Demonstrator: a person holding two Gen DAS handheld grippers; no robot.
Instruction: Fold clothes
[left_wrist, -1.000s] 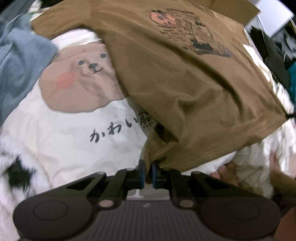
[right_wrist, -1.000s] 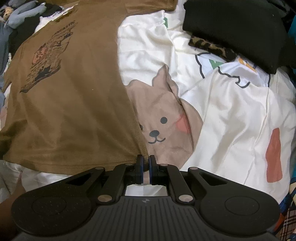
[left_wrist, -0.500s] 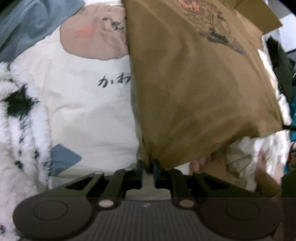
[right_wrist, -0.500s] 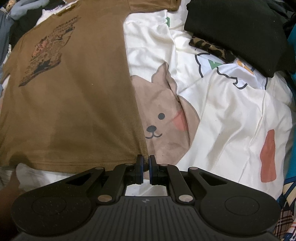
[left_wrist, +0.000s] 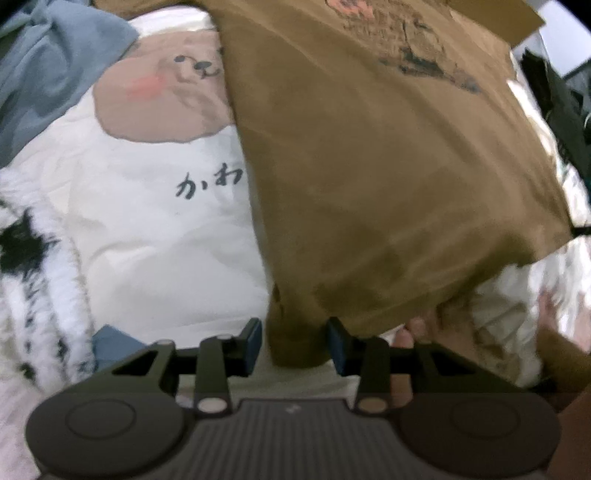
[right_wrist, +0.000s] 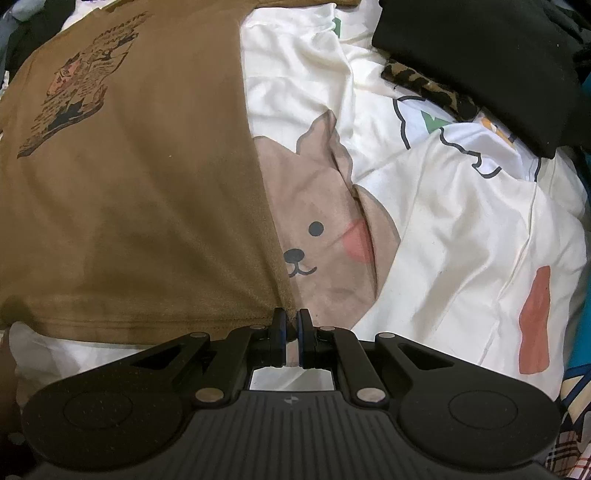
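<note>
A brown T-shirt (left_wrist: 369, 166) with a printed chest graphic lies spread on a cream bear-print bed cover (left_wrist: 147, 229). Its lower corner hangs bunched between the jaws of my left gripper (left_wrist: 294, 341); the jaws are opening, and a gap shows beside the left pad. In the right wrist view the same T-shirt (right_wrist: 147, 184) fills the left half. My right gripper (right_wrist: 291, 332) is shut on the other hem corner, low over the cover (right_wrist: 443, 229). The hem runs slightly slack between the two corners.
A blue-grey garment (left_wrist: 48, 74) lies at the upper left and a fluffy white throw with black spots (left_wrist: 33, 280) at the left. Folded black clothing (right_wrist: 480, 55) over a leopard-print piece (right_wrist: 417, 85) sits at the upper right. A person's fingers (left_wrist: 404, 336) show under the hem.
My left gripper's jaws have parted from a tight pinch on the shirt corner, which now sits loose between them. The shirt has flattened out. The right gripper still pinches its corner.
</note>
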